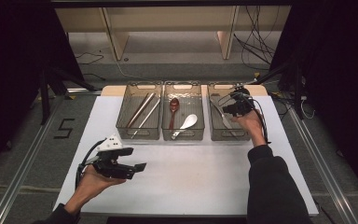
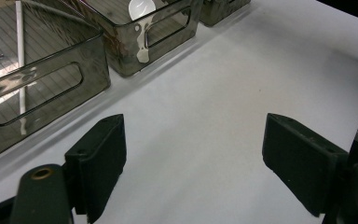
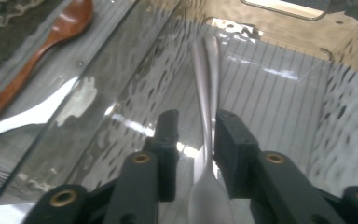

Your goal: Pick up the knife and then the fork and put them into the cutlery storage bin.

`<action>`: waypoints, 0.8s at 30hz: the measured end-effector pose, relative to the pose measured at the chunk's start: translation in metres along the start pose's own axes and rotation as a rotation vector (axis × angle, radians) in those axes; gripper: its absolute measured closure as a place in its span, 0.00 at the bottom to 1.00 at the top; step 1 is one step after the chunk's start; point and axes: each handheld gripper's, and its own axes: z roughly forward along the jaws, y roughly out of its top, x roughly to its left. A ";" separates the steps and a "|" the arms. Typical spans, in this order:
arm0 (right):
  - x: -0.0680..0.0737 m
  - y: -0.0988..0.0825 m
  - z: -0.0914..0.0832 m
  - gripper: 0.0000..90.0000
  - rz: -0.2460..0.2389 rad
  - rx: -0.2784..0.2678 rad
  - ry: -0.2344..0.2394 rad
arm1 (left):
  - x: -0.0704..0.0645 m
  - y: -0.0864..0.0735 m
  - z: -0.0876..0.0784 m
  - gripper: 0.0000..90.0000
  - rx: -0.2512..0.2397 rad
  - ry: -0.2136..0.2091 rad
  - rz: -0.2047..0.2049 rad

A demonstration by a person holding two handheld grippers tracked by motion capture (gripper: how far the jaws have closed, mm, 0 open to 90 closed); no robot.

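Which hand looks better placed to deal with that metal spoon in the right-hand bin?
The right gripper: its jaws straddle the metal spoon inside the right bin, slightly apart. The left gripper hovers open over bare table, far away.

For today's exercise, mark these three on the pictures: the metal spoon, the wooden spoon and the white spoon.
metal spoon (image 3: pixel 204 116): right gripper view, on its handle, between the jaws.
wooden spoon (image 1: pixel 174 104): high view, on its bowl, middle bin.
white spoon (image 1: pixel 190 120): high view, on its bowl, middle bin.

Dim room, grey floor (image 1: pixel 28 140), wooden shelving (image 1: pixel 168 28)
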 end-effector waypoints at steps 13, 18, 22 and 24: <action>0.006 -0.006 -0.017 0.59 -0.014 -0.032 0.050 | 0.001 0.000 0.000 0.23 -0.009 0.004 -0.007; 0.012 -0.010 -0.028 0.53 -0.026 -0.050 0.082 | 0.001 0.000 -0.001 0.23 -0.021 -0.001 -0.016; 0.017 -0.015 -0.037 0.47 -0.036 -0.079 0.109 | 0.001 0.000 -0.001 0.23 -0.022 -0.003 -0.014; 0.021 -0.019 -0.041 0.45 -0.041 -0.094 0.123 | 0.001 0.000 -0.001 0.23 -0.023 -0.005 -0.017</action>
